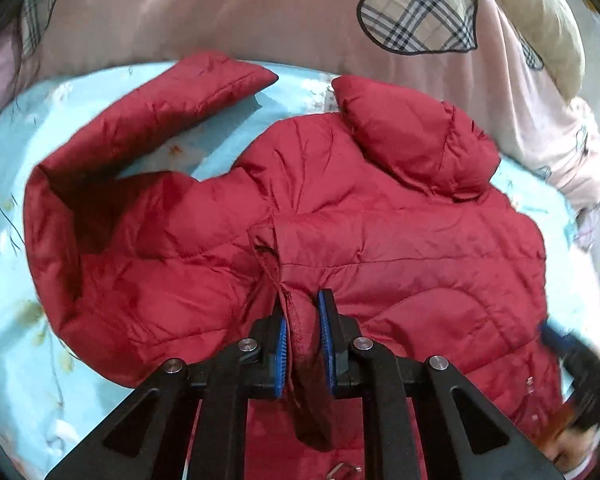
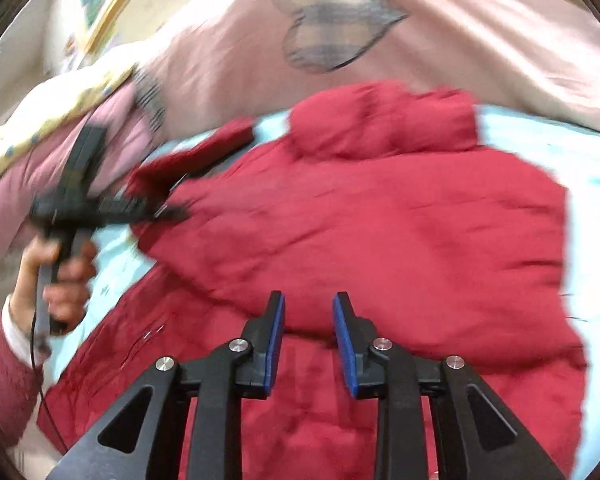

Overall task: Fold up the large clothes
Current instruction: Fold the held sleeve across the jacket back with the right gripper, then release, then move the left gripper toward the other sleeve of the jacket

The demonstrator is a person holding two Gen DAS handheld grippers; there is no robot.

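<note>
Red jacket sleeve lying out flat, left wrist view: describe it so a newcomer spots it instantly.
Start at the pale blue bedsheet below the pink heart-patch quilt. On it lies a red puffer jacket. The sleeve is the long red strip angling away from the body, alone flat on blue sheet.

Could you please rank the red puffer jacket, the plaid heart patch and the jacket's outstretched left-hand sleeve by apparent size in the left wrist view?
1. Red puffer jacket
2. Outstretched left-hand sleeve
3. Plaid heart patch, though it lies farther away, so this is unsure.
</note>
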